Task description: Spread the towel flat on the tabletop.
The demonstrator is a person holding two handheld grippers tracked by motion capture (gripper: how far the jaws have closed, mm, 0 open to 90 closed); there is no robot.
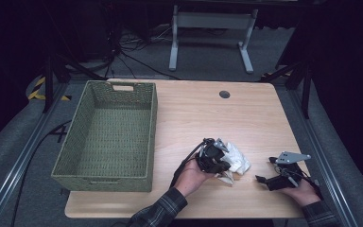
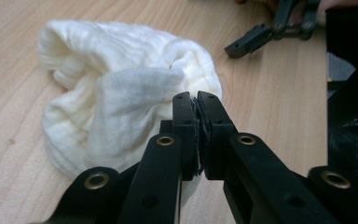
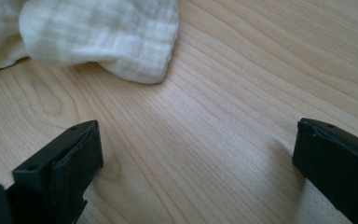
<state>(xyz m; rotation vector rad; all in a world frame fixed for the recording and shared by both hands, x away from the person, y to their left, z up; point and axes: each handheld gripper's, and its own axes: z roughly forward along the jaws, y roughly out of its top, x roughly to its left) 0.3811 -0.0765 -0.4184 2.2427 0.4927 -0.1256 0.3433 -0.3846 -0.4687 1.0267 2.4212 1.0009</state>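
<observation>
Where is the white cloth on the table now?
In the high view the white cloth lies near the table's front edge, at the left gripper, right of the green basket.

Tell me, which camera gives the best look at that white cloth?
The left gripper view: the white cloth lies close up and nearly whole, folds clear, the left tool shut at its edge. The high view shows it small, partly under that tool. The right gripper view catches one corner.
</observation>
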